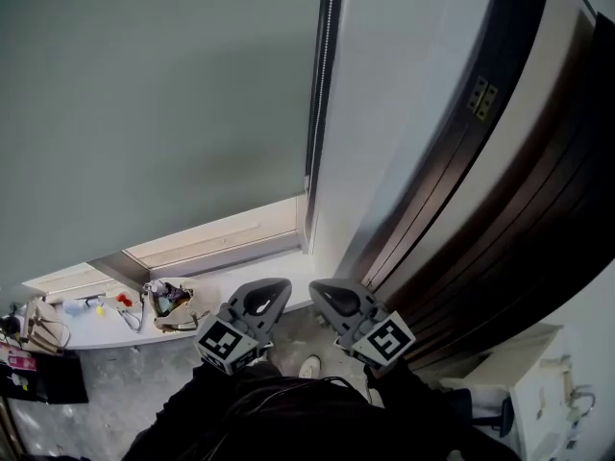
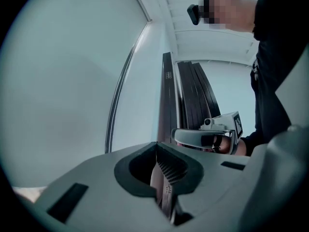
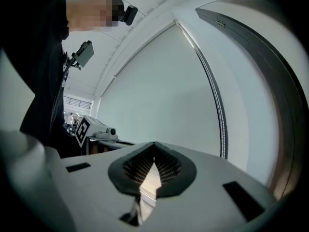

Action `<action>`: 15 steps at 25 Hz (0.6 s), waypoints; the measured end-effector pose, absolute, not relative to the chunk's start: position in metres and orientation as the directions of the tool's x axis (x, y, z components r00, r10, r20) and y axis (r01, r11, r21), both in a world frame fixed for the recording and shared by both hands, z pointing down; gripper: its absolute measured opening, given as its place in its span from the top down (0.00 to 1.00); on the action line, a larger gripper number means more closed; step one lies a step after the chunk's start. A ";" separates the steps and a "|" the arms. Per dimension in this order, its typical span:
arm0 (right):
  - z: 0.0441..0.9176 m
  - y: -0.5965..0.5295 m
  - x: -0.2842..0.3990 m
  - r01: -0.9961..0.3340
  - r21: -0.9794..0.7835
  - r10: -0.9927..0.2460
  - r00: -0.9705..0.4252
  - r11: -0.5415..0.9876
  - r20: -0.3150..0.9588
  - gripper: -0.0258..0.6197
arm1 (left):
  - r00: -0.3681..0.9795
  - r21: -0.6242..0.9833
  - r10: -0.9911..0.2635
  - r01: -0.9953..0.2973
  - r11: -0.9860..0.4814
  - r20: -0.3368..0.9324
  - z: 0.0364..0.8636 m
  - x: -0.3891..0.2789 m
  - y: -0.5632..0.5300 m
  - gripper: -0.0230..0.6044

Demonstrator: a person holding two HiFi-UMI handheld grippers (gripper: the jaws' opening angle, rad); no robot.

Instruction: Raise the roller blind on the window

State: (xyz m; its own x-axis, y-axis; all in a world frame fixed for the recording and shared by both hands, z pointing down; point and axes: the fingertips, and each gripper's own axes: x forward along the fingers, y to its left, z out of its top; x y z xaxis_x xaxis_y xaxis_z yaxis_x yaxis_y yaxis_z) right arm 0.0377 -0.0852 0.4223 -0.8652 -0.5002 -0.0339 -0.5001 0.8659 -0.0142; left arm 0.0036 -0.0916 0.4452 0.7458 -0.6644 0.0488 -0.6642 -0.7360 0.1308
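Partly cut off roller blind (image 1: 154, 104), left gripper (image 1: 276, 290) and right gripper (image 1: 321, 292), fingers (image 3: 169, 167) pressed together

we see a pale grey-green fabric roller blind (image 1: 154, 104), plain all over, edged by a silvery-grey beaded metal chain (image 1: 320, 84). the tall wooden door frame (image 1: 500, 200) beside it is dark brown with lighter lengthwise stripes. our matte grey plastic left gripper (image 1: 279, 289) and matching grey right gripper (image 1: 319, 292) each carry a cube (image 1: 229, 342) patterned with black-and-white square markers. their jaws bear black ribbed pads (image 2: 169, 170). the window sill (image 1: 221, 236) is cream-white, the floor (image 1: 115, 392) mottled grey, our sleeves (image 1: 288, 421) black.
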 end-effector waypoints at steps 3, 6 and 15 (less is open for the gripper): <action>0.425 -0.107 0.041 -0.534 -0.005 -0.534 -0.845 0.845 -0.026 0.95 | 0.771 0.141 -0.634 -0.635 -0.760 0.058 0.446 0.002 -0.125 0.93; 0.426 -0.124 0.043 -0.579 -0.007 -0.579 -0.815 0.816 -0.026 0.95 | 0.805 0.101 -0.592 -0.592 -0.799 0.031 0.436 0.006 -0.160 0.86; 0.432 -0.161 0.048 -0.680 -0.025 -0.680 -0.733 0.733 -0.012 0.95 | 0.858 0.090 -0.510 -0.513 -0.853 0.062 0.435 0.027 -0.274 0.62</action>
